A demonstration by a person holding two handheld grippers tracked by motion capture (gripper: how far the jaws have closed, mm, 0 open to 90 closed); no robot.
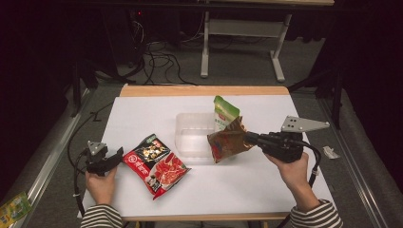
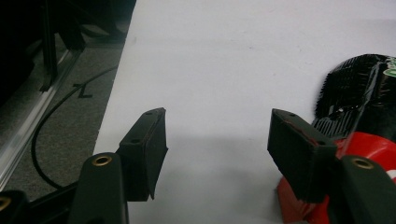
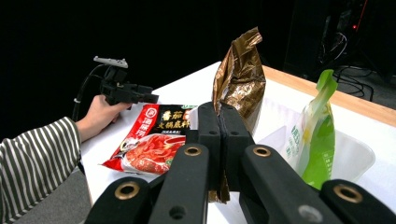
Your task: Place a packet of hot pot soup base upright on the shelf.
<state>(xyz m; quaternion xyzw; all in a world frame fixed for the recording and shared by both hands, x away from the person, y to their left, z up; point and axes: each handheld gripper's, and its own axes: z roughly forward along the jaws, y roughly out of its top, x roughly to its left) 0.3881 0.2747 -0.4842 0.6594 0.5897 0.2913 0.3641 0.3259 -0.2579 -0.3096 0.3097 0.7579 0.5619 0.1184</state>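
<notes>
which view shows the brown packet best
The high view: the brown packet shows whole there, clamped by the right tool and held above the table beside the clear tub. The right gripper view shows its crinkled upper part close up, with the lower part hidden behind the shut jaws. The left gripper view looks elsewhere.

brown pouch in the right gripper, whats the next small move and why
Probably carry the brown pouch a little further over the clear tub and lower it in. The right gripper is shut on the pouch's edge, holding it at the tub's near corner, and the green pouch already stands inside.
</notes>
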